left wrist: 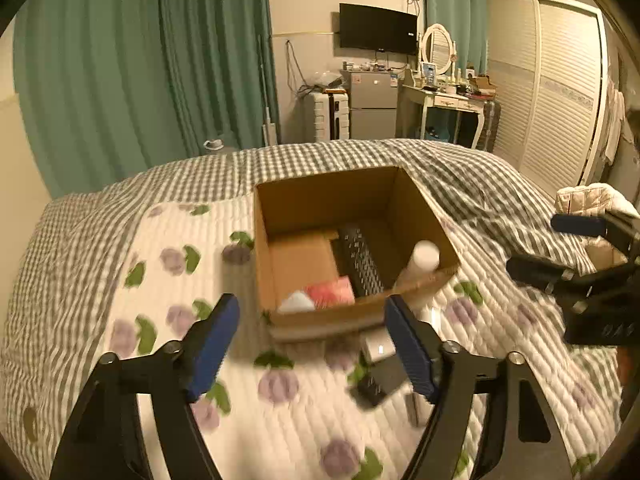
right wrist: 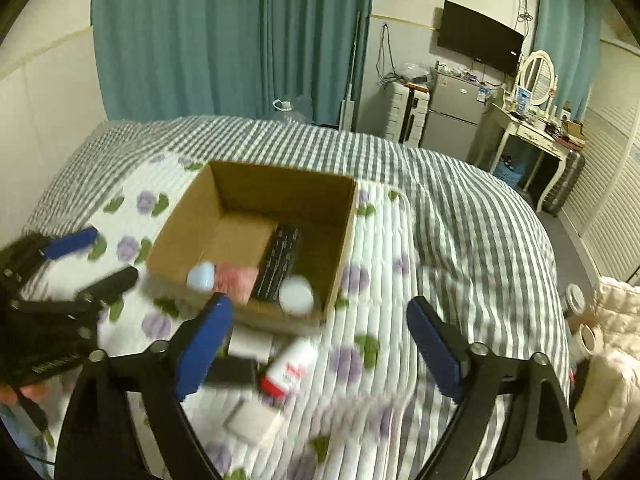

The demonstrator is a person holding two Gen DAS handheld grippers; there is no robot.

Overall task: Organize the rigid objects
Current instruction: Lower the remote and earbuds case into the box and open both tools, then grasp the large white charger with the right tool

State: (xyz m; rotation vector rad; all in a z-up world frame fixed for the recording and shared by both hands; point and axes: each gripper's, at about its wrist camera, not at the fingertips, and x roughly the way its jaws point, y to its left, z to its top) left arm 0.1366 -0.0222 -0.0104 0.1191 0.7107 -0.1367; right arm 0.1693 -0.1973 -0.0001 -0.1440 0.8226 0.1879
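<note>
An open cardboard box (left wrist: 416, 208) (right wrist: 188, 220) sits on the bed. Inside lie a black keyboard-like item (left wrist: 360, 264) (right wrist: 280, 264), a pink pack (left wrist: 332, 292) (right wrist: 236, 278), a white bottle (left wrist: 424, 258) (right wrist: 296, 294) and a pale cap (right wrist: 201, 276). In front of the box lie a white bottle with a red band (right wrist: 290, 368), a white block (right wrist: 254, 422) (left wrist: 378, 347) and a black block (left wrist: 380, 384) (right wrist: 236, 372). My left gripper (left wrist: 312, 348) is open and empty just before the box. My right gripper (right wrist: 320, 352) is open and empty above the loose items; it also shows at the right of the left wrist view (left wrist: 560, 248).
The floral quilt (left wrist: 280, 400) (right wrist: 380, 360) lies over a grey checked bedspread (left wrist: 460, 168). A cream jacket (right wrist: 612, 340) and jars (right wrist: 576, 296) lie at the bed's right edge. Curtains, a fridge and a dressing table stand beyond the bed.
</note>
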